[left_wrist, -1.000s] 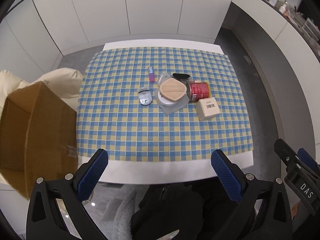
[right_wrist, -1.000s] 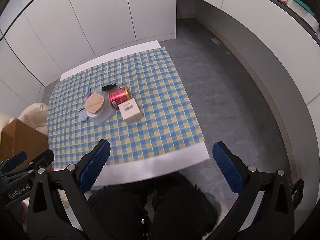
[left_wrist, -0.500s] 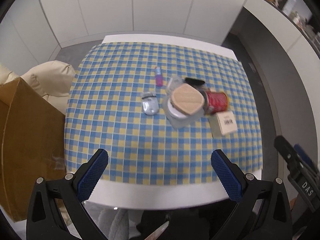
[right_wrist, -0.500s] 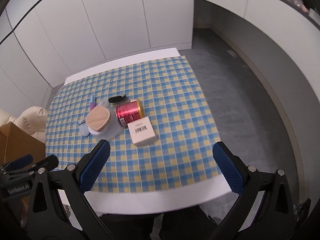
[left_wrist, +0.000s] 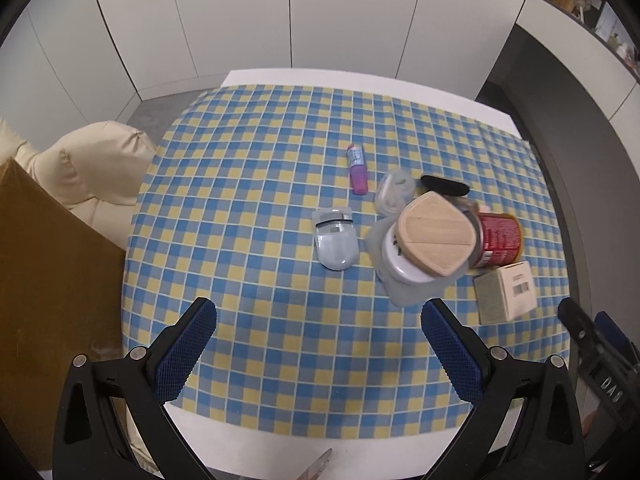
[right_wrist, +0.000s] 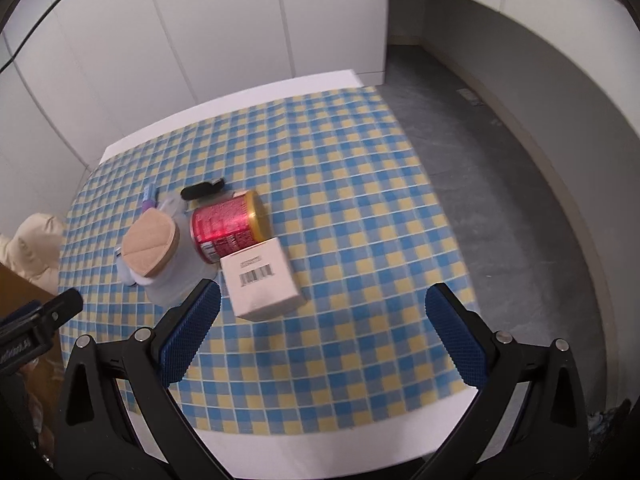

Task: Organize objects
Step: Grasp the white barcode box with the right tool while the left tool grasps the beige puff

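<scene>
right hand-held gripper (right_wrist: 322, 332) wide, empty | left hand-held gripper (left_wrist: 318, 342) wide, empty | white carton (right_wrist: 262, 278) at 11 o'clock: light, stiff; grip side faces

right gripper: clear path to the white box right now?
Probably yes. The right gripper is open and empty, the white box lies just ahead of its left finger, top and near side uncovered; only the red can touches its far edge.
</scene>
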{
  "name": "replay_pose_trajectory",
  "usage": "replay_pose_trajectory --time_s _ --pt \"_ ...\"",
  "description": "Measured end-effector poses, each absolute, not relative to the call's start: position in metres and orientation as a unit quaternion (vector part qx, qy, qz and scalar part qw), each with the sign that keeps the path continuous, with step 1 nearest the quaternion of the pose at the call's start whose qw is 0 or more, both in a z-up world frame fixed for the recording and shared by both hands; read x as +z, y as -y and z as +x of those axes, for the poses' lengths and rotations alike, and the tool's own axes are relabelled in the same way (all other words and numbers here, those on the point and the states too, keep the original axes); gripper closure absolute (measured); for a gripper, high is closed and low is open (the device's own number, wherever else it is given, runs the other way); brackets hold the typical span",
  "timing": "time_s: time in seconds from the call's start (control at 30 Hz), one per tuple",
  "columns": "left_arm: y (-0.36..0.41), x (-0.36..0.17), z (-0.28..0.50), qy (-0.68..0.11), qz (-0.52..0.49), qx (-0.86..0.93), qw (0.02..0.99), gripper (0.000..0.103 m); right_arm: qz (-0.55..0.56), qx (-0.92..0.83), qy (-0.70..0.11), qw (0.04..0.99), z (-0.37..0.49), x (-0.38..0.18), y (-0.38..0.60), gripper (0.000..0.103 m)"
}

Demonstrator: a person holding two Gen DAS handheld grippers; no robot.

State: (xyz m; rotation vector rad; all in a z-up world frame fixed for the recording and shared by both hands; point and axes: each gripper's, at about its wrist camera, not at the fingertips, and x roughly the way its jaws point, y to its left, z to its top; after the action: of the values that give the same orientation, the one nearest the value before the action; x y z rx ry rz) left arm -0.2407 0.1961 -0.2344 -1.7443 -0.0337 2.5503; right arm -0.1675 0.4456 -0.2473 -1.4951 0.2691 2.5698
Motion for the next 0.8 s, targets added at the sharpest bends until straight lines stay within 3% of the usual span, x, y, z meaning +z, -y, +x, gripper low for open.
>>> replay_pose_trajectory --time_s 0.13,0.37,0.57,0.67,0.7,0.73,0.8 --pt "-0.199 -0.248 -0.248 0.038 -0.585 0.808 0.059 0.001 -0.498 0.864 -0.055 0.054 -0.174 -0.266 -0.429 0.0" --pt "-0.213 -0.258 -0.254 0.013 -0.577 0.814 0.064 0.001 -0.512 0.857 -0.05 0.042 -0.18 -0.305 -0.415 0.0" --pt "-0.222 -0.266 -0.26 -0.007 -0.576 0.814 0.069 0.001 -0.511 0.858 -0.033 0.046 -0.187 -0.319 -0.413 0.008" --pt "-0.23 -0.268 -0.261 -0.019 -0.575 0.814 0.078 0.001 -0.51 0.858 -0.042 0.048 -0.197 -0.323 -0.415 0.022" --pt "-0.233 -0.268 -0.262 -0.019 -0.576 0.813 0.082 0.001 -0.512 0.856 -0.048 0.042 -0.201 -0.325 -0.416 0.038" --pt "-0.236 -0.268 -0.264 -0.016 -0.577 0.811 0.09 0.001 -0.515 0.855 -0.055 0.036 -0.206 -0.326 -0.416 0.048" --pt "-0.24 -0.268 -0.266 -0.009 -0.577 0.811 0.099 0.001 -0.513 0.855 -0.064 0.037 -0.21 -0.328 -0.419 0.048"
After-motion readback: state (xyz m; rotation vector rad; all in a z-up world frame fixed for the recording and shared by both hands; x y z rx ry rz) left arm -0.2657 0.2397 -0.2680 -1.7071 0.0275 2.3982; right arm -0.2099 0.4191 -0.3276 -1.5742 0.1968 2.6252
